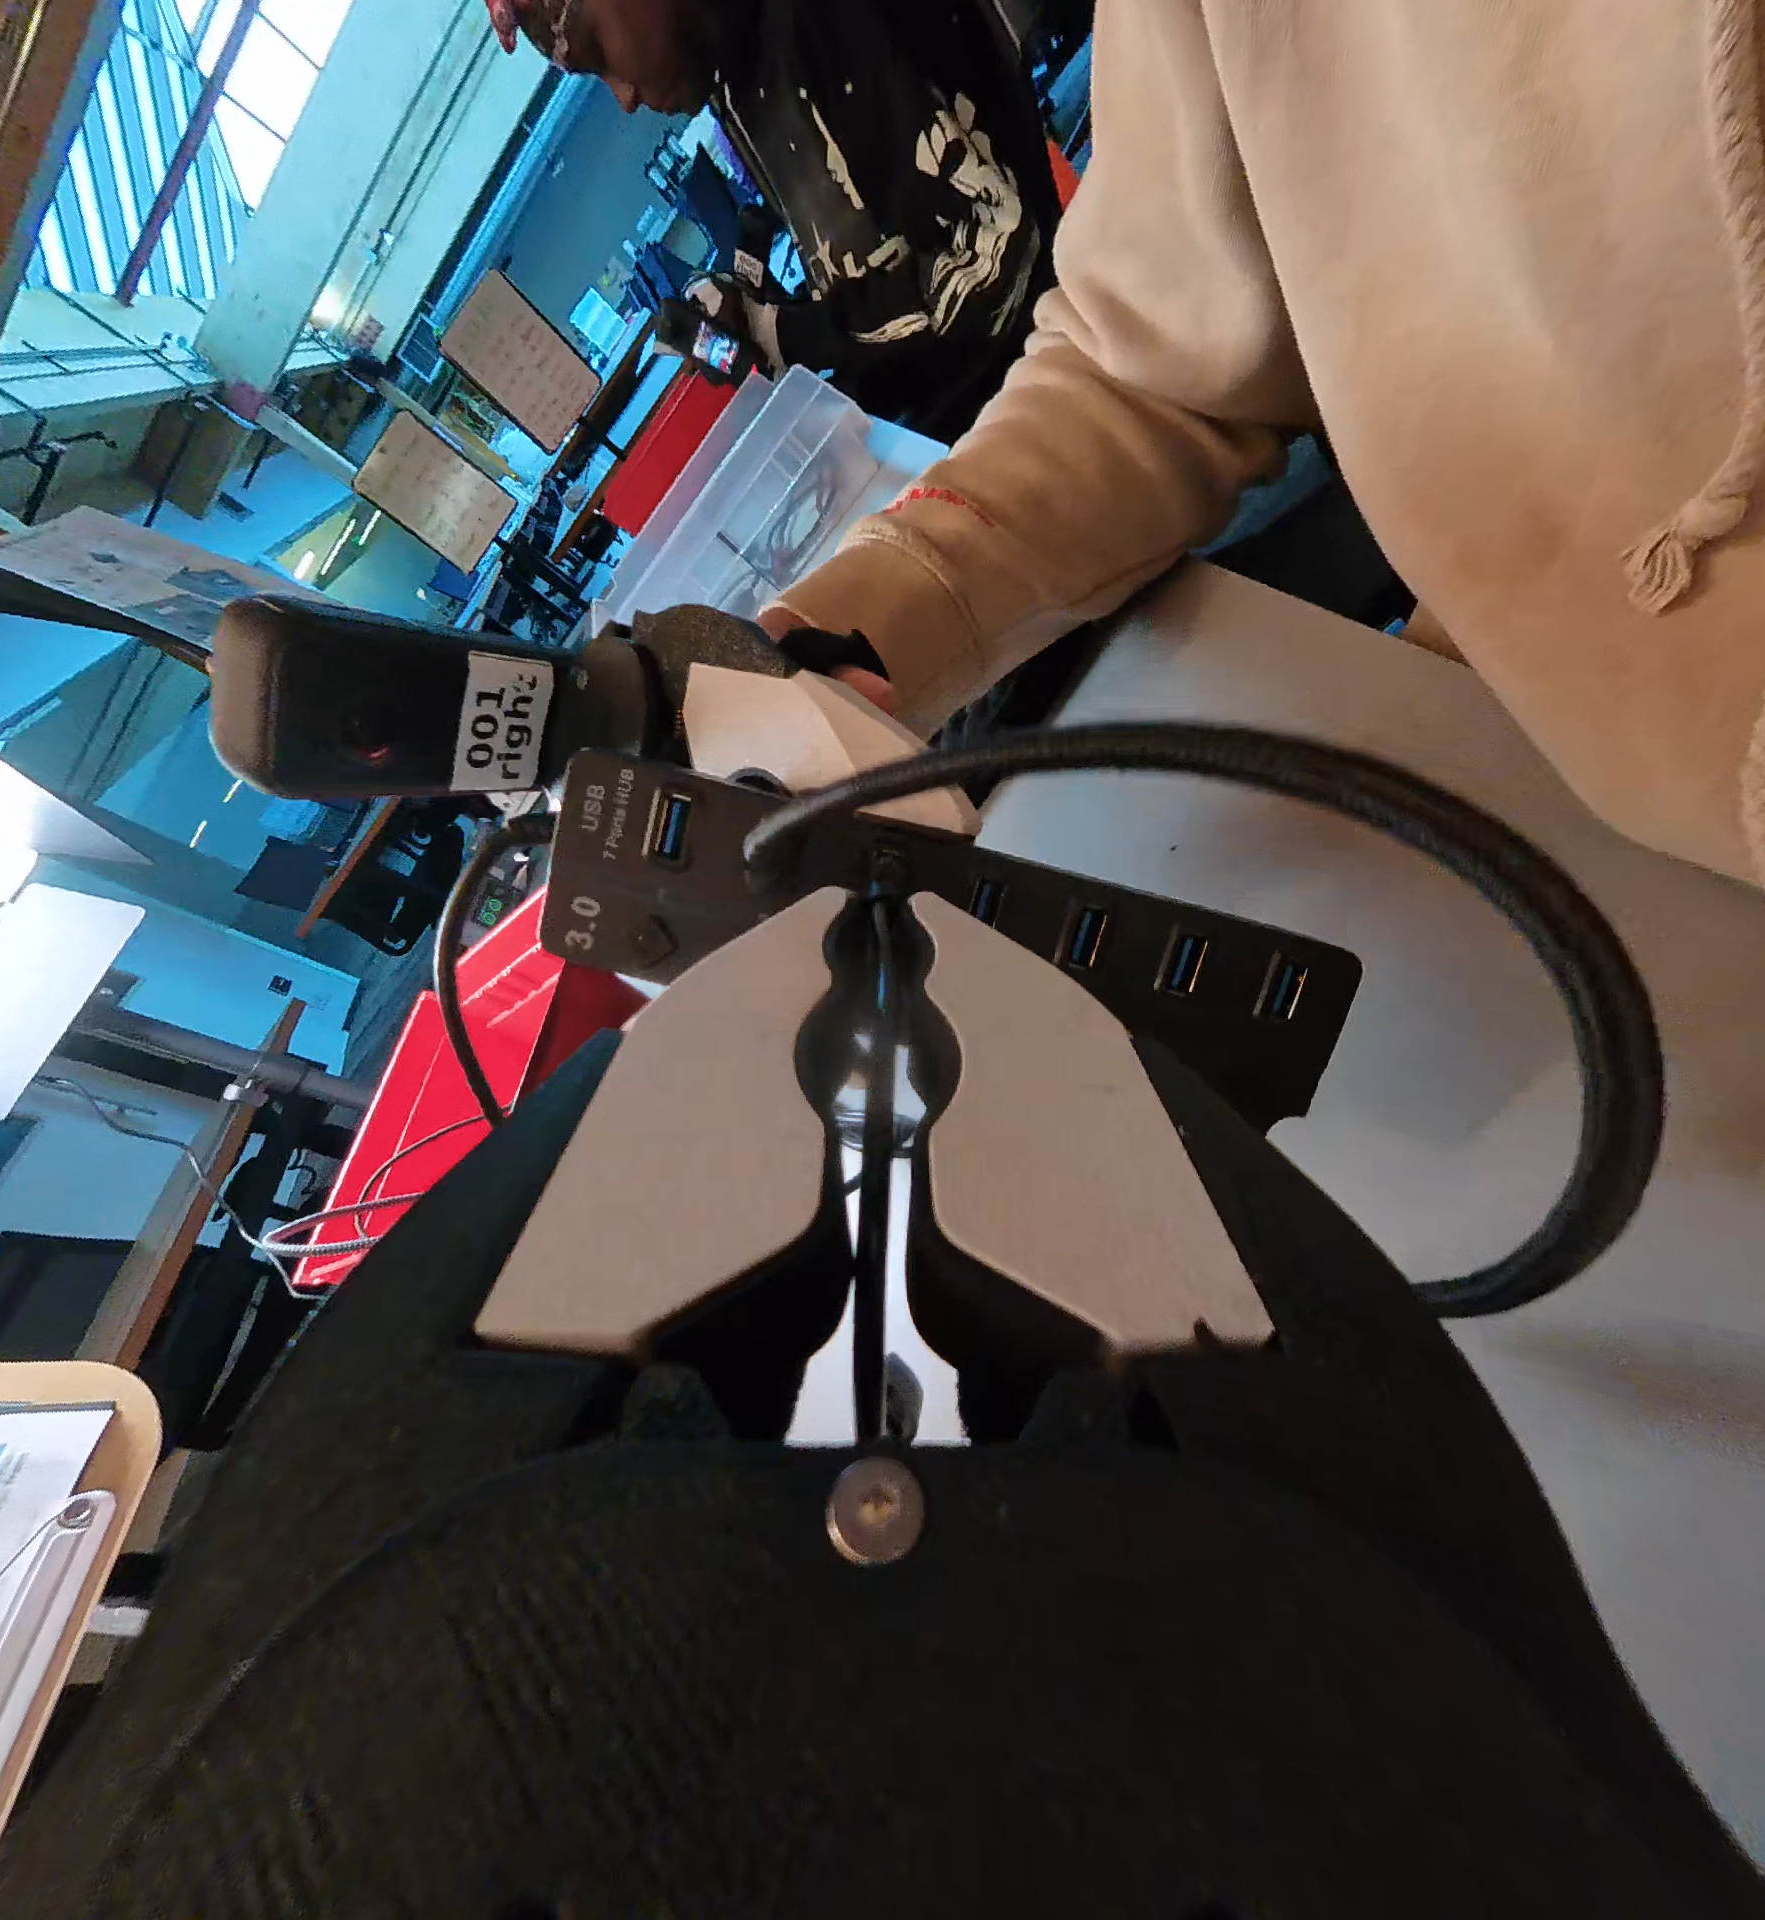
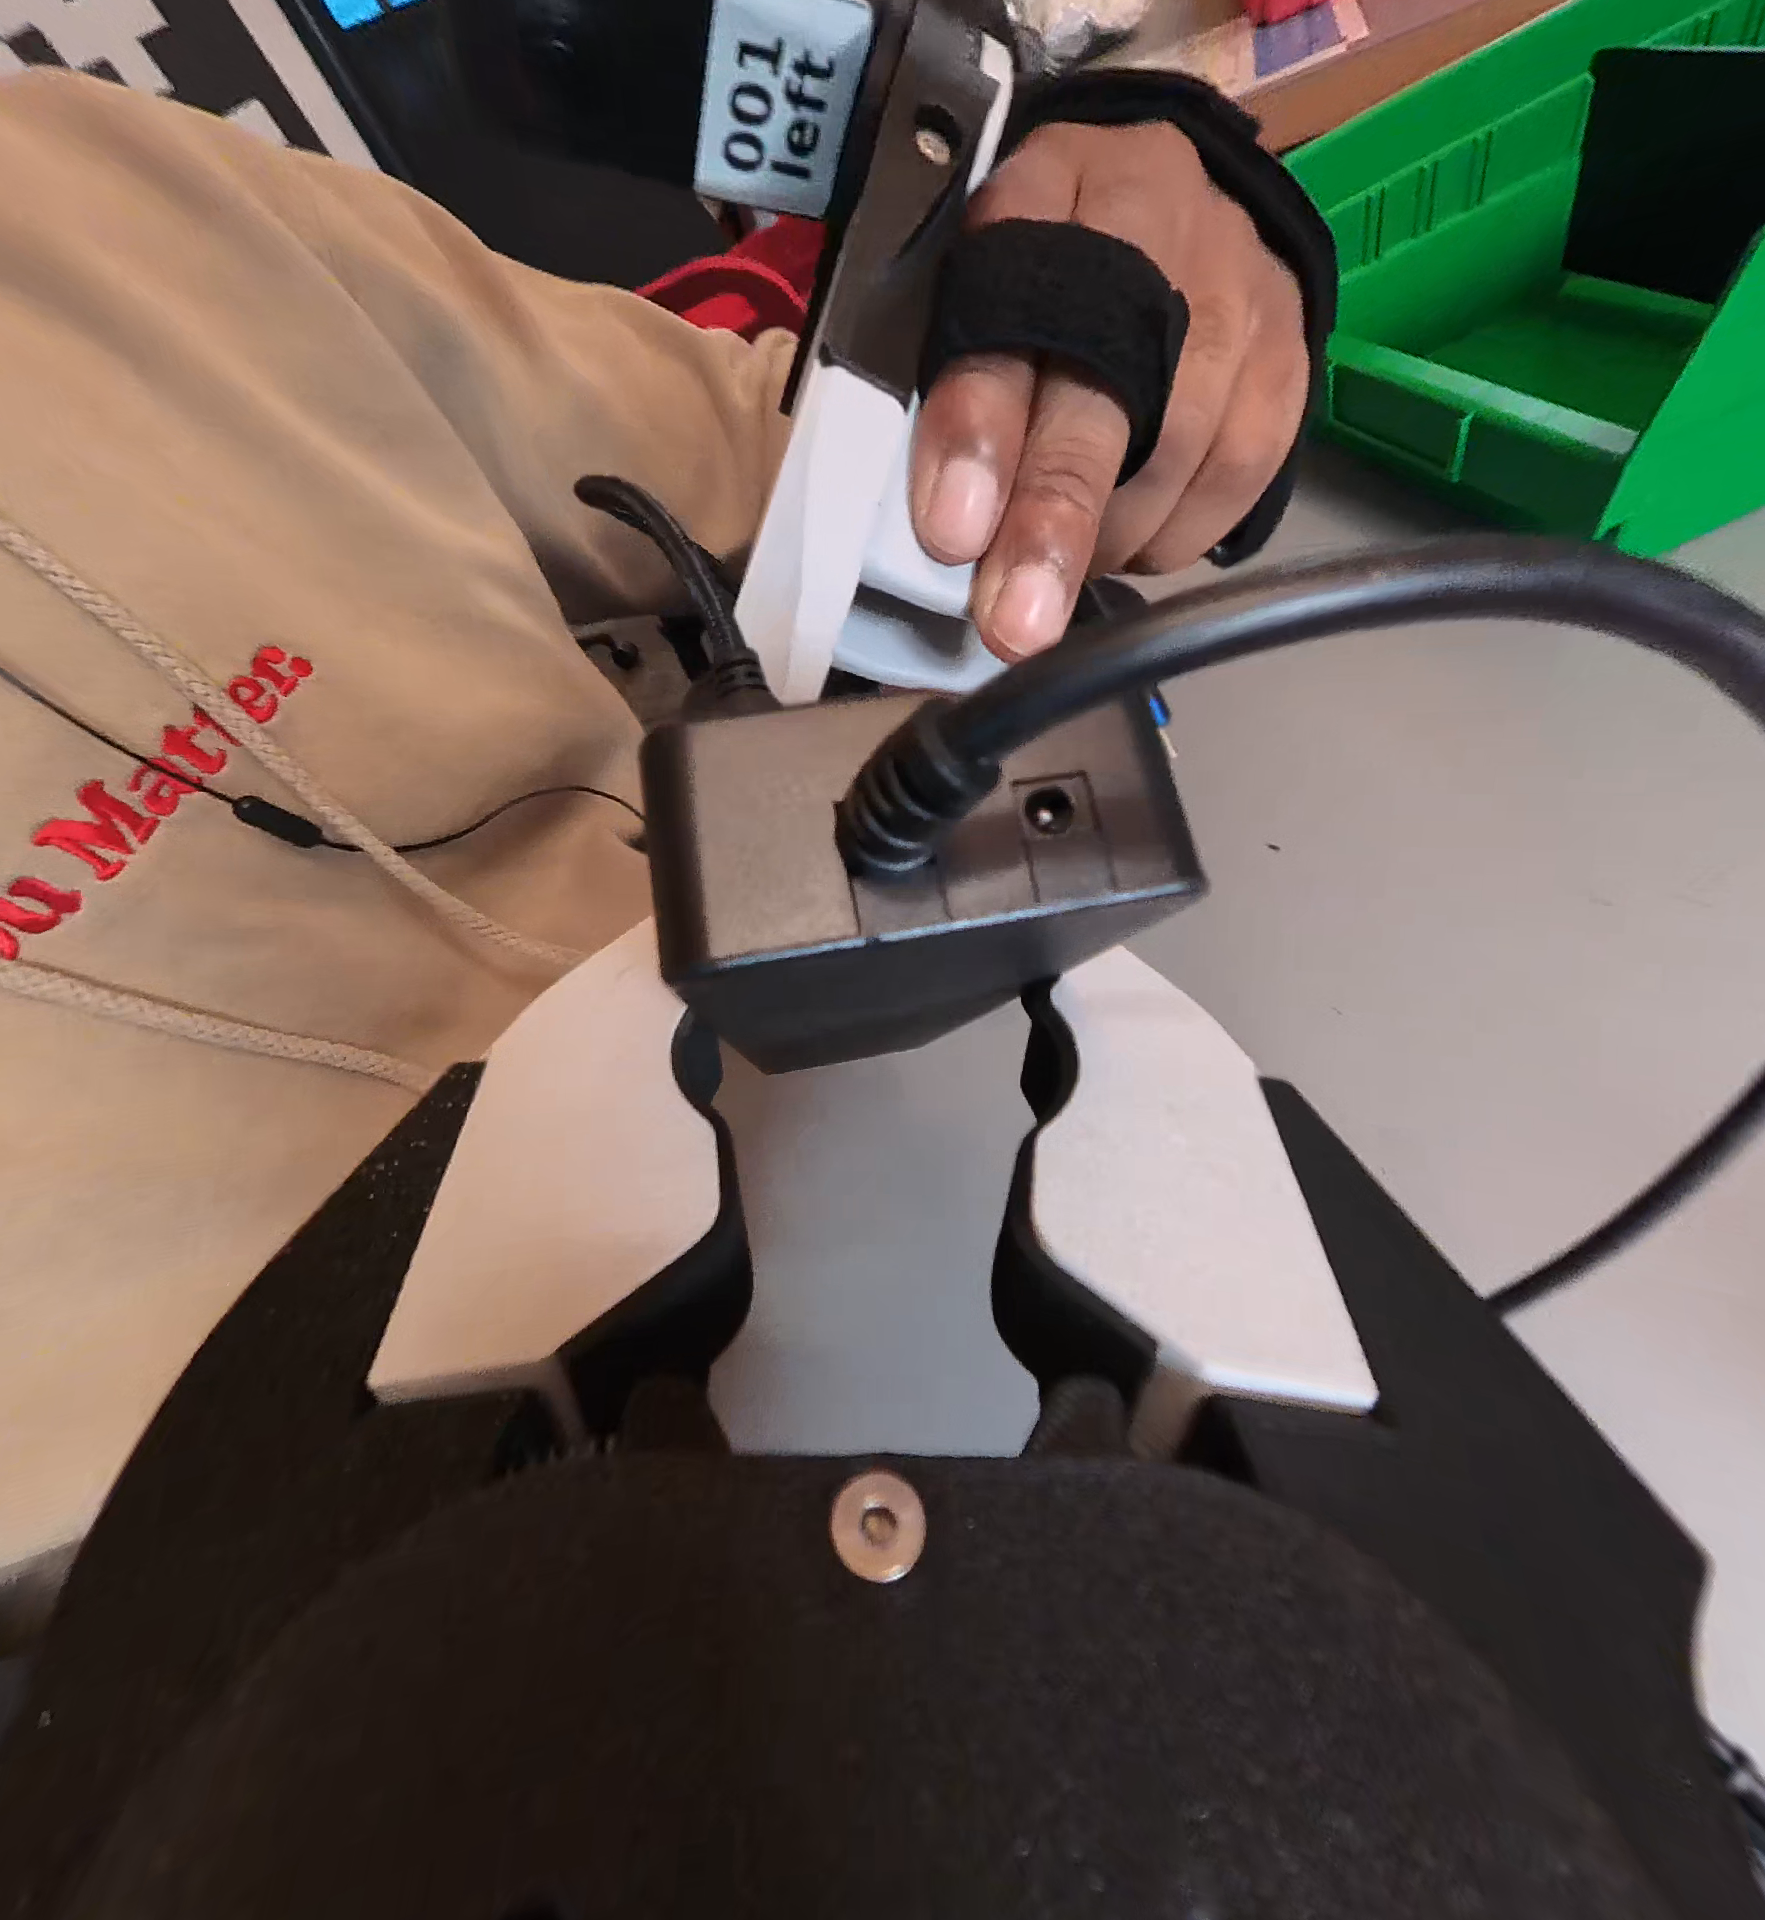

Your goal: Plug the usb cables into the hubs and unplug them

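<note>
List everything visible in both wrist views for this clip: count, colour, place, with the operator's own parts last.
USB hub: one, black, held above the table; its end face shows in the right wrist view.
Thick cable: one, black, looping from the hub's port side over the table.
Hub lead: one, black, leaving the hub's end face.
Table: one, white, under the hub.
Green bins: at least two, beyond the table's far edge.
Clear plastic box: one, behind the right gripper.
Red cases: at least two, left of the table.
Bystander: one, dark printed top, background.
Hoodie: one, beige, worn by operator.
Left gripper: white fingers shut on a plug at the hub.
Right gripper: clamping the hub's end.
Hand: one, black strap, on left gripper.
</note>
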Action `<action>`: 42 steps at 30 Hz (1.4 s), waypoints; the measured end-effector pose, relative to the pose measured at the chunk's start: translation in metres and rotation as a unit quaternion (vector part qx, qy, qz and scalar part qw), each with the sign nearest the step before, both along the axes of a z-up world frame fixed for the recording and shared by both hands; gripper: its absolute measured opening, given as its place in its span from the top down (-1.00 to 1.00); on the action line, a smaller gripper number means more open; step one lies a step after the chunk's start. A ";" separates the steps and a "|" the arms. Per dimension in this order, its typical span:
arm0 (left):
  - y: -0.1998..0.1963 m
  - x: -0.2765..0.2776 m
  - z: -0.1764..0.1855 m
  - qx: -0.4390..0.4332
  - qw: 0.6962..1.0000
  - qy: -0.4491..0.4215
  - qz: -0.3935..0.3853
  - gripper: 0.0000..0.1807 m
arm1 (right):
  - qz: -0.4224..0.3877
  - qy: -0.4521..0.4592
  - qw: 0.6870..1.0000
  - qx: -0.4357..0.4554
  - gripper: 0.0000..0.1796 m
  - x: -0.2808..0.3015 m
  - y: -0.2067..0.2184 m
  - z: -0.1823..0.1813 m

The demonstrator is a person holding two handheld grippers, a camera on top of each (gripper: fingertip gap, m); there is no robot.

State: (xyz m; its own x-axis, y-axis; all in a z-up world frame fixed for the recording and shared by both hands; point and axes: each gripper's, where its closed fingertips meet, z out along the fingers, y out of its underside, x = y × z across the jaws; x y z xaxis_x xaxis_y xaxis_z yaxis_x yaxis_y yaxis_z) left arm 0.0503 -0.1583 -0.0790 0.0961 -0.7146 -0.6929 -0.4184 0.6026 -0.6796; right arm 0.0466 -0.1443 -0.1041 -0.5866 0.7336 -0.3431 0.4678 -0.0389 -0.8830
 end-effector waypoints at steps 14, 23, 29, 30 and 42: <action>-0.001 -0.002 -0.011 0.001 1.000 0.018 0.004 0.94 | -0.011 0.001 0.999 -0.038 0.38 -0.008 -0.006 -0.005; 0.019 -0.013 0.000 -0.137 0.986 -0.094 0.033 0.93 | -0.064 0.058 0.996 -0.035 0.37 -0.016 0.015 0.007; 0.039 -0.023 -0.010 -0.382 0.895 -0.231 0.023 0.33 | -0.070 0.178 0.981 0.024 0.37 -0.004 0.029 0.025; 0.038 -0.020 -0.014 -0.404 0.885 -0.229 0.017 0.28 | -0.064 0.194 0.979 0.013 0.38 -0.002 0.029 0.028; 0.022 0.007 -0.042 -0.468 0.871 -0.149 0.011 0.44 | -0.080 0.216 0.972 0.038 0.33 -0.011 0.017 0.039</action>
State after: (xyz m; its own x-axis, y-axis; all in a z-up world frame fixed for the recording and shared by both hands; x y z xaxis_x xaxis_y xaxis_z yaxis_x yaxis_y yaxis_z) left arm 0.0576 -0.1366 -0.1205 0.1928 -0.9485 0.2513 -0.1437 -0.2806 -0.9490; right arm 0.0357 -0.1274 -0.0656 -0.5408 0.8405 -0.0320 0.0460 -0.0084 -0.9989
